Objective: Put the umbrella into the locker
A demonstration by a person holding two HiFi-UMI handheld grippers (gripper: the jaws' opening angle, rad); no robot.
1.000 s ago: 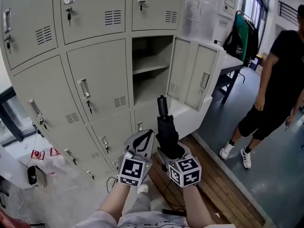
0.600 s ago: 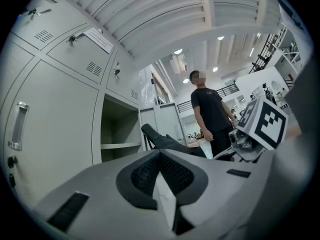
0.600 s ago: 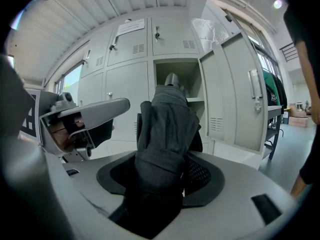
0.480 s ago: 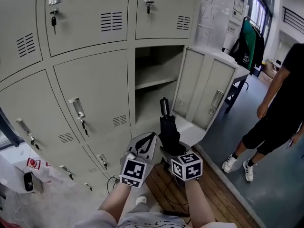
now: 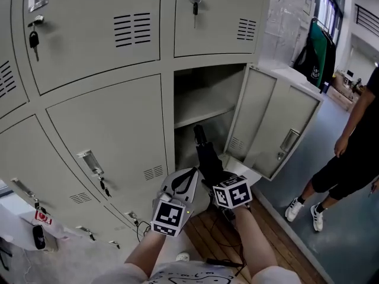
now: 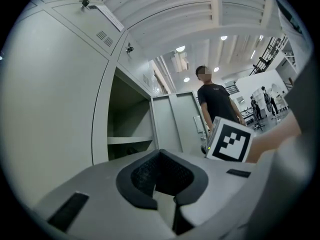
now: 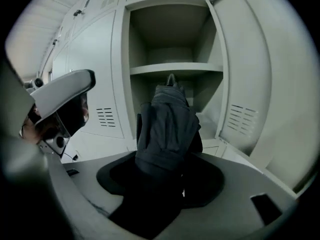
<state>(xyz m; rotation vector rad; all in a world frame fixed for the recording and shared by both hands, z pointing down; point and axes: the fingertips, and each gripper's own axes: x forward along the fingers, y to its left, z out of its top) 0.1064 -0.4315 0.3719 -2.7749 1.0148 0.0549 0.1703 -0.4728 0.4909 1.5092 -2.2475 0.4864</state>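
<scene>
Black folded umbrella (image 5: 206, 157) has come closer to the grey locker (image 5: 168, 123) than a second ago. Its top end now overlaps the open compartment below the shelf (image 5: 201, 115), where earlier it stood short of the opening. We see the door (image 5: 275, 129) swung out to the right. The umbrella is outside the compartment, pointing into it. Our right gripper (image 5: 214, 179) has its jaws clenched on the umbrella's fabric body. Our left gripper (image 5: 188, 176), just beside it, has its jaws pressed together on nothing.

All three views face the open locker (image 5: 204, 96) from nearby.
</scene>
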